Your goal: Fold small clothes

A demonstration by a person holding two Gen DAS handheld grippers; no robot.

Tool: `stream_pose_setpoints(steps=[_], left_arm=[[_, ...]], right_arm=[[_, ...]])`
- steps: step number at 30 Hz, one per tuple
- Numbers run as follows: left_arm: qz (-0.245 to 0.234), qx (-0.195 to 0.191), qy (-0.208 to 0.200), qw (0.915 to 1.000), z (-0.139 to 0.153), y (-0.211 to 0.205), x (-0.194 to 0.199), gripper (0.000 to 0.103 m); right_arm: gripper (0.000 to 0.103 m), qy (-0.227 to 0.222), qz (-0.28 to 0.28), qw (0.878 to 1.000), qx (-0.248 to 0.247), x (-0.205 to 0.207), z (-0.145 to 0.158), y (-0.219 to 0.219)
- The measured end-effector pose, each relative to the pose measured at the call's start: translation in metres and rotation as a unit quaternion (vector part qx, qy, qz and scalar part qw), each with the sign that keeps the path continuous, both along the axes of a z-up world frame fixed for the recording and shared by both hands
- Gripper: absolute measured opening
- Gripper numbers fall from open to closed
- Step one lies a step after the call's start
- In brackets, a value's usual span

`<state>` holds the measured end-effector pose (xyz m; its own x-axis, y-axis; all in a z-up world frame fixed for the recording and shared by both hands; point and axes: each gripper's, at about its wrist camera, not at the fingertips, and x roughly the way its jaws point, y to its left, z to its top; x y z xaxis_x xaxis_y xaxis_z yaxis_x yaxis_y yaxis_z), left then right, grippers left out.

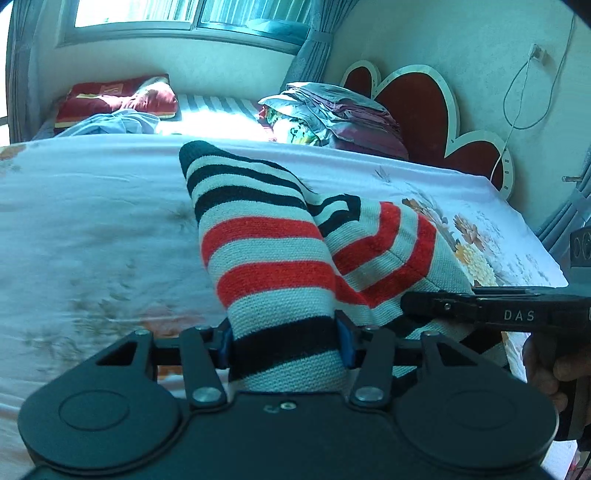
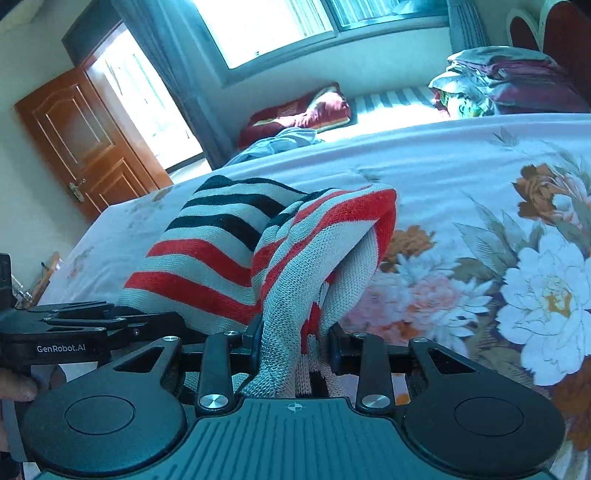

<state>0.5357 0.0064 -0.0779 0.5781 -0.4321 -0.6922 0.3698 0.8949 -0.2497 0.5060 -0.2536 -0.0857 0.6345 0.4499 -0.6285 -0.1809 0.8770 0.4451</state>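
Here, the left tool (image 1: 284,341) is seen at the lower centre of its own view, its blue pads pressed against both sides of a striped knitted garment (image 1: 273,243), so it is clamped on the cloth. The right tool (image 2: 295,350) is likewise found at the lower centre of its view, with a bunched fold of the same garment (image 2: 236,251) gripped between its dark fingers. In the left wrist view the right tool is also visible at the right edge, laid against the garment's lower right part, with part of a hand (image 1: 554,369) behind it. The garment, banded in grey, red and black, is held raised in front of both cameras, rising toward the middle of each frame above a bed (image 1: 92,240) covered with a pale floral sheet. Beyond the garment, a stack of folded bedding (image 1: 332,114) is seen at the upper centre of the left view, beside a red heart-shaped headboard (image 1: 417,103). A red pillow (image 2: 303,110) lies under the window (image 2: 277,29), and a brown wooden door (image 2: 74,140) is placed at the left of the right wrist view.
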Motion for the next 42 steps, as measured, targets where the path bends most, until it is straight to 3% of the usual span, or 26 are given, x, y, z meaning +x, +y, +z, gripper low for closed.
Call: stream_pose_setpoints(steps=[7, 15, 21, 28, 31, 33, 34, 35, 37, 38, 39, 41, 42], left_arm=[[0.034, 0.014, -0.001, 0.9993, 0.013, 0.094, -0.01, 0.05], [0.06, -0.001, 0.027, 0.9978, -0.007, 0.17, -0.011, 0.05], [0.056, -0.016, 0.055, 0.9968, -0.037, 0.192, -0.003, 0.051], [0.047, -0.053, 0.07, 0.995, -0.056, 0.206, 0.0, 0.06], [0.046, -0.066, 0.087, 0.9929, -0.058, 0.213, 0.003, 0.07], [0.052, -0.05, 0.082, 0.994, -0.053, 0.219, 0.0, 0.09], [0.058, -0.042, 0.074, 0.9947, -0.047, 0.225, -0.001, 0.091], [0.064, -0.042, 0.058, 0.9954, -0.04, 0.232, -0.005, 0.086], [0.071, -0.033, 0.023, 0.9966, -0.024, 0.241, -0.01, 0.06], [0.07, -0.019, 0.01, 0.9973, -0.017, 0.241, -0.008, 0.041], [0.062, -0.01, 0.001, 0.998, -0.013, 0.238, -0.004, 0.04], [0.044, -0.005, -0.005, 0.999, -0.009, 0.229, 0.008, 0.04], [0.028, -0.007, -0.006, 0.9996, -0.008, 0.221, 0.015, 0.037]], right_arm=[[0.033, -0.012, 0.038, 0.999, 0.01, 0.017, 0.006, 0.112], [0.033, 0.011, 0.057, 0.998, 0.013, 0.027, -0.021, 0.191], [0.033, 0.038, 0.047, 0.998, -0.001, 0.031, -0.044, 0.206], [0.033, 0.074, 0.007, 0.996, 0.046, 0.026, -0.07, 0.192], [0.034, 0.073, 0.006, 0.996, 0.051, 0.025, -0.069, 0.189], [0.042, 0.076, 0.004, 0.996, 0.052, 0.025, -0.066, 0.185], [0.053, 0.073, -0.001, 0.996, 0.042, 0.021, -0.061, 0.184], [0.059, 0.067, -0.008, 0.997, 0.021, 0.017, -0.054, 0.182], [0.059, 0.022, -0.015, 1.0, -0.014, 0.006, -0.031, 0.174], [0.059, 0.001, -0.013, 1.0, -0.026, 0.004, -0.021, 0.173], [0.059, -0.012, -0.007, 0.999, -0.037, 0.006, -0.013, 0.175], [0.041, -0.028, 0.01, 0.997, -0.064, 0.017, -0.003, 0.186], [0.036, -0.028, 0.022, 0.996, -0.081, 0.025, -0.001, 0.194]])
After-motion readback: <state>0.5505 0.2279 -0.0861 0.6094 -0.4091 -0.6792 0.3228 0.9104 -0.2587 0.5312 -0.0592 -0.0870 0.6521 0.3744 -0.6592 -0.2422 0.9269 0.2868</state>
